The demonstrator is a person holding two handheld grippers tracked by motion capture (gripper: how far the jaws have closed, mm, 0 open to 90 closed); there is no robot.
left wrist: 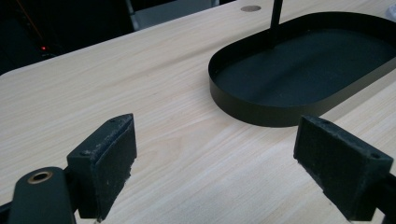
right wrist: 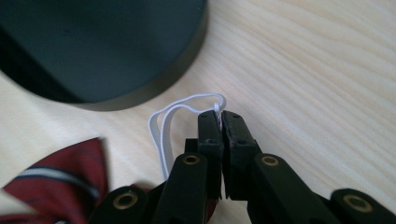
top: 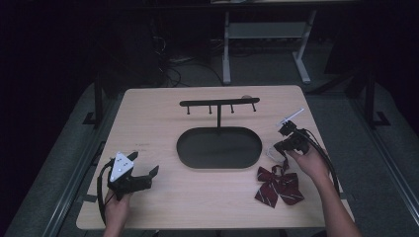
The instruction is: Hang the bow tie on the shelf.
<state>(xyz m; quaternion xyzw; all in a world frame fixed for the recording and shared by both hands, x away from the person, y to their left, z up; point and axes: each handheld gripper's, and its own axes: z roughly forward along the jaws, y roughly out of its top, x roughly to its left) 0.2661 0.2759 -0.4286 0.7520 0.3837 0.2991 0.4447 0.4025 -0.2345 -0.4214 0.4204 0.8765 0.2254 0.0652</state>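
A dark red striped bow tie (top: 277, 187) lies on the table at the front right, its corner visible in the right gripper view (right wrist: 56, 179). A thin white elastic loop (right wrist: 173, 119) runs from it. My right gripper (right wrist: 219, 116) is shut on that loop, just right of the black oval tray (top: 197, 155). In the high view the right gripper (top: 282, 148) sits above the bow tie. My left gripper (top: 148, 173) rests at the front left, open, with bare table between its pads (left wrist: 105, 163). A black hook stand (top: 219, 104) rises from the tray.
The tray's wall (left wrist: 261, 112) lies ahead and to the right of the left gripper. A small round disc (top: 245, 97) sits near the table's far edge. Beyond the table stand a white desk frame (top: 267, 34) and cables on a dark floor.
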